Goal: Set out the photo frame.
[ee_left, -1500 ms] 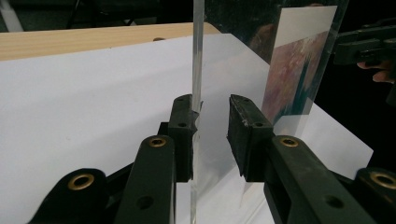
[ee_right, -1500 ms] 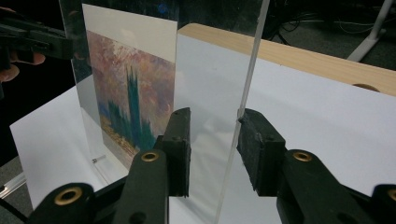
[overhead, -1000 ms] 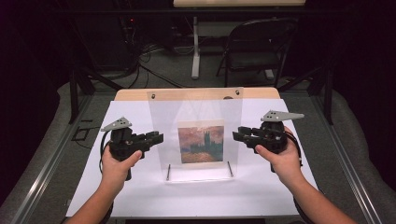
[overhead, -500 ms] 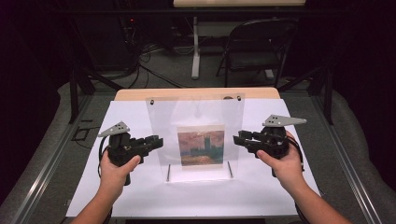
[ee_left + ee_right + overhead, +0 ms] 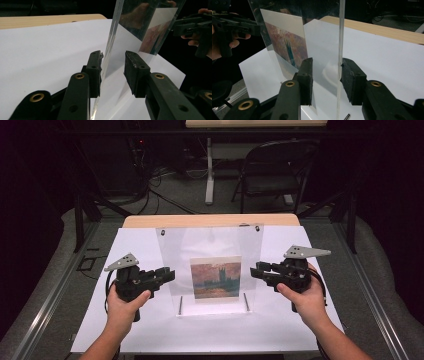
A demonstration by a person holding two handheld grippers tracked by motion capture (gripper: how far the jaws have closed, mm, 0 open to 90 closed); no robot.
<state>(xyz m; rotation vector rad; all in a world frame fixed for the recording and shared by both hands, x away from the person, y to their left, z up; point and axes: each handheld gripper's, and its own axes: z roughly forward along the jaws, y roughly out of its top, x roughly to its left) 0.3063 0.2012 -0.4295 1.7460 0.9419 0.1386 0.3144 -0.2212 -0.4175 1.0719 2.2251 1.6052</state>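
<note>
The left gripper is seen with its jaws parted, and the left edge of the clear acrylic frame is taken between them: one pad lies against or just beside the sheet, the other stands apart from it, so nothing is clamped. The right gripper is likewise spread about the frame's right edge, with one pad close to the sheet and the other clear of it; whether either pad truly touches cannot be told.

The frame is stood upright, slightly tilted, at the middle of the white sheet covering the table, its broad face turned toward the person and its long axis running vertically. A printed picture is held low in the frame, and two small dark pins are seen at the frame's foot.

Each gripper is placed level with the picture, one at either side of the frame, equally near. The forearms are brought in from the frame's near side, hands wrapped about the handles. A closing of both jaws is judged the likely next move.
</note>
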